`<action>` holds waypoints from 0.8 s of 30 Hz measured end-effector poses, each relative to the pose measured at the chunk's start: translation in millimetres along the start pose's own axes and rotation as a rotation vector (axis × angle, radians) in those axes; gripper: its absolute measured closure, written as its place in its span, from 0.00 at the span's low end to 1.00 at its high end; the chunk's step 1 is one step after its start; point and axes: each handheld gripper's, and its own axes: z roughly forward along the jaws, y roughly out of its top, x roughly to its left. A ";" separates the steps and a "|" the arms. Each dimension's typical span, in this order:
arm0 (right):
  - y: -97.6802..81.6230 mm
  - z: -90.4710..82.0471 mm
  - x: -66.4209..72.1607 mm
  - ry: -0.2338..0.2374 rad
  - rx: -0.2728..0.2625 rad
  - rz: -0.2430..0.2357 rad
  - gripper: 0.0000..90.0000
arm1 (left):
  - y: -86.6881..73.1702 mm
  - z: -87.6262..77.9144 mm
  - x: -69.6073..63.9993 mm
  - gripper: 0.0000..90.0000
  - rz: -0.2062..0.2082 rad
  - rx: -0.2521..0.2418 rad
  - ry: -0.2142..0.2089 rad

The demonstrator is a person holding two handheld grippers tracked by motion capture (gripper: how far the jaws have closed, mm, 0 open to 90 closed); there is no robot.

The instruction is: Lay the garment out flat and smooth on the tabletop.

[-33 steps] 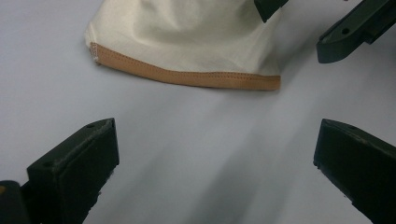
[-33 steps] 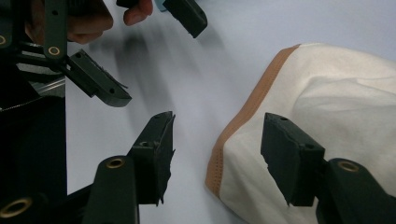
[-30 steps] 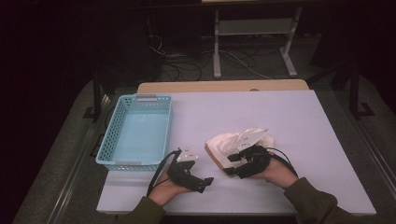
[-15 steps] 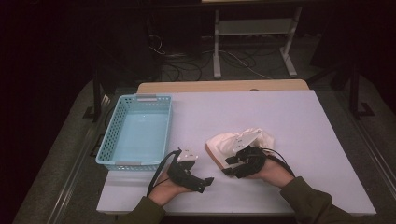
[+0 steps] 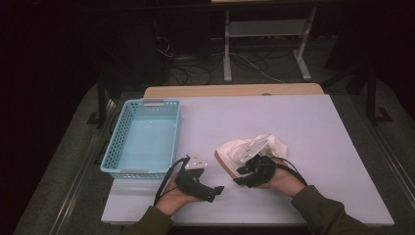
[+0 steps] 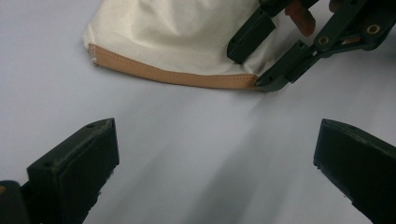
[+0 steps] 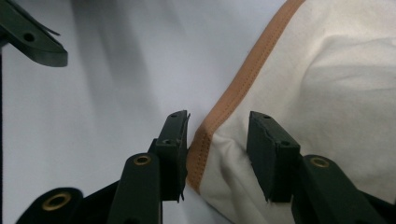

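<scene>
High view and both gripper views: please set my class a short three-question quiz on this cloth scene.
1. Which gripper has the cream cloth with a tan stitched hem between its jaws?
2. True or false: the left gripper has its jaws wide apart over the bare white table.
3. In the high view, the light-blue plastic basket stands: A, left of the cloth; B, right of it; C, on it.
Key: 1, the right gripper, whose jaws have just been closing with the hem between them; 2, true; 3, A.
</scene>
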 end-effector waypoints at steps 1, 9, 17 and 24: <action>-0.4 0.8 -0.2 -0.004 0.000 -0.001 0.65 | 0.0 0.0 -0.1 0.00 0.002 0.001 0.000; -0.5 2.5 5.8 -0.054 0.014 -0.060 0.72 | -0.1 -0.2 -0.2 0.00 -0.003 0.002 0.002; -1.5 2.0 3.5 -0.085 0.010 -0.046 0.91 | -0.2 -0.3 0.4 0.00 0.005 0.014 0.002; -2.1 1.5 1.2 -0.073 0.004 -0.033 0.97 | -0.2 -0.1 0.4 0.00 0.005 0.015 0.001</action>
